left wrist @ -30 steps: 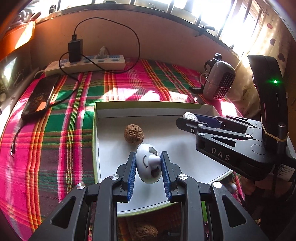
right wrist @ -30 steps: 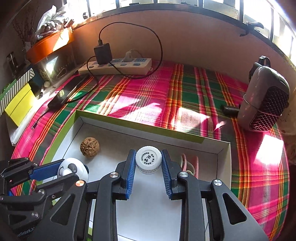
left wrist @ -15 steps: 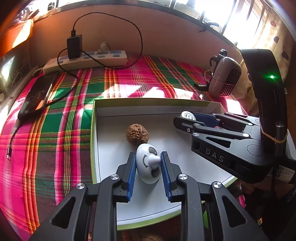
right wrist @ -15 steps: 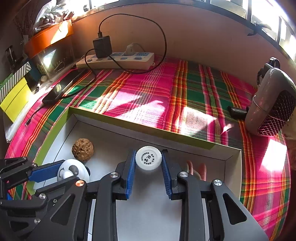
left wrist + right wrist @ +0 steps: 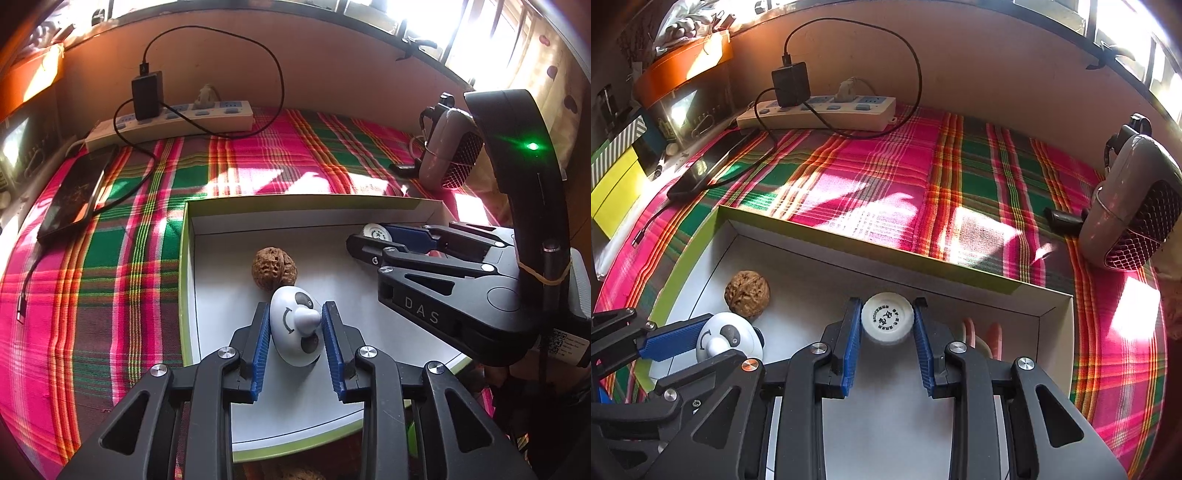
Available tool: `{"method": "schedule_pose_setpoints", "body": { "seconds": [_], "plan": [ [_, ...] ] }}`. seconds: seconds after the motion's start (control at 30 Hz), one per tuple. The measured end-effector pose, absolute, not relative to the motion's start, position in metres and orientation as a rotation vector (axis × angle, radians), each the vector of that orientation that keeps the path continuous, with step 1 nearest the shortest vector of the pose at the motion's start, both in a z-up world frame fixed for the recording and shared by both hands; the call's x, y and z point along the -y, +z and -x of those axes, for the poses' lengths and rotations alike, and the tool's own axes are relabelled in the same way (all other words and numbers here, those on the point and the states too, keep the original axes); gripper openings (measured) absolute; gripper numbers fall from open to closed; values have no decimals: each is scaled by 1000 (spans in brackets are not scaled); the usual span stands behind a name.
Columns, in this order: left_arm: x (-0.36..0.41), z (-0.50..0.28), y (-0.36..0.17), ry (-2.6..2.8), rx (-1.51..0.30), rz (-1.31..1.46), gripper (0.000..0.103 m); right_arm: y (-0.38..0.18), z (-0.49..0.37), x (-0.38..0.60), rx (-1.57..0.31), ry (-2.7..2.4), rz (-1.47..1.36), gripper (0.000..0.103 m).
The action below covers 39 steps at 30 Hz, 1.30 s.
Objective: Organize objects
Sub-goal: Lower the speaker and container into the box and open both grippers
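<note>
The left tool (image 5: 294, 326) squeezes a white egg-shaped toy with a panda face (image 5: 295, 334) over the near-left part of the shallow white box with green edges (image 5: 314, 201). A brown bumpy walnut (image 5: 274, 268) sits just beyond the toy. The right tool (image 5: 886, 321) pinches a round white bottle cap (image 5: 887, 320) farther right in the box, on the checked cloth surface (image 5: 886, 184).

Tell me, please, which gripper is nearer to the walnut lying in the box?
Left. The left gripper, holding the white panda toy, sits just in front of the walnut; the right gripper, holding the white cap, is farther to its right.
</note>
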<state>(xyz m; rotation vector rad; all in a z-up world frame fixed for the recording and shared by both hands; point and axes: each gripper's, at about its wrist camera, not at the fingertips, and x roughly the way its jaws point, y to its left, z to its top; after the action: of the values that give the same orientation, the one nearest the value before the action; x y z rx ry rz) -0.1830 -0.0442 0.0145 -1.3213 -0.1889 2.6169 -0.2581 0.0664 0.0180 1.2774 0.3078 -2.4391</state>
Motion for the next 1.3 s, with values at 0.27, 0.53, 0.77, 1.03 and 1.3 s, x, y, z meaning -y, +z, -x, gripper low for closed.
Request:
{"method": "schedule_pose_setpoints", "body": {
  "seconds": [0.27,0.53,0.77,1.03,1.3],
  "plan": [
    [43,184,15,2623,187,1328,28,19,258,-67,-311,-2450,-1285,36],
    [43,180,16,2630,182,1329,31,25,253,-73,-285,-2470,-1263,41],
    [43,171,23,2649,185,1307,32,36,243,-74,-267,-2486,-1231,42],
    [44,158,33,2665,179,1273,32,47,227,-80,-243,-2510,-1201,42],
    [49,134,43,2705,163,1237,32,59,201,-93,-203,-2552,-1163,42]
  ]
}}
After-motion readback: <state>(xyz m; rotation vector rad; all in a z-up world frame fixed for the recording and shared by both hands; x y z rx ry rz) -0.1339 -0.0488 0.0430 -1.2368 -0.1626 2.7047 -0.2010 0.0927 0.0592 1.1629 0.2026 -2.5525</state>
